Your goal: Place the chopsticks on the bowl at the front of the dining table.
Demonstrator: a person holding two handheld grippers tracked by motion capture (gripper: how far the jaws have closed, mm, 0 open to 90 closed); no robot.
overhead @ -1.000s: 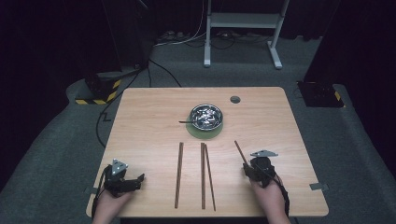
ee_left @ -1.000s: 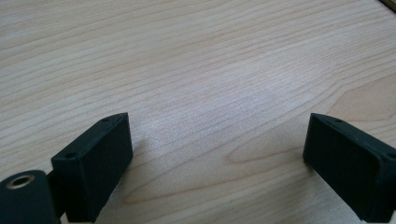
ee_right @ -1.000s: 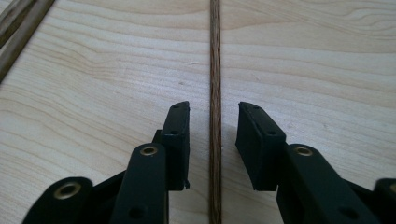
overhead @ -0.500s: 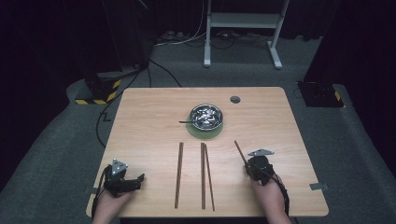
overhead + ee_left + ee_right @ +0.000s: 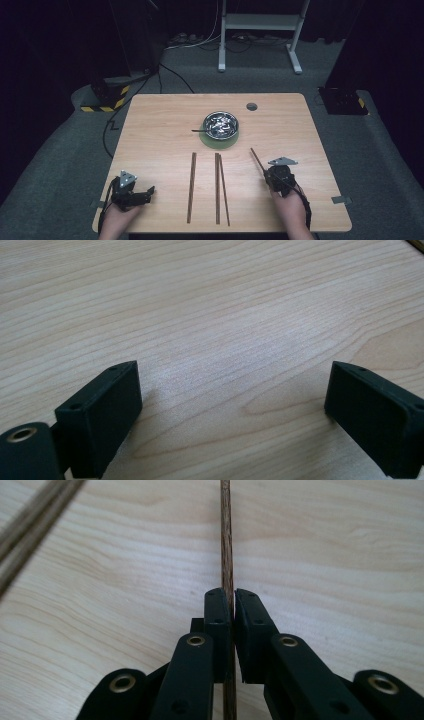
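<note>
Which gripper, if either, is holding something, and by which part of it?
The right gripper is shut on a chopstick, near its end closest to the person. The left gripper is open over bare table, holding nothing.

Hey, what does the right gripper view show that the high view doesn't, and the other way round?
Right gripper view alone: the jaws shut on a chopstick, seen close. High view alone: the metal bowl on a green mat, three loose chopsticks, the left gripper, both hands, the floor. Both share the wooden table, the right gripper and its held chopstick.
</note>
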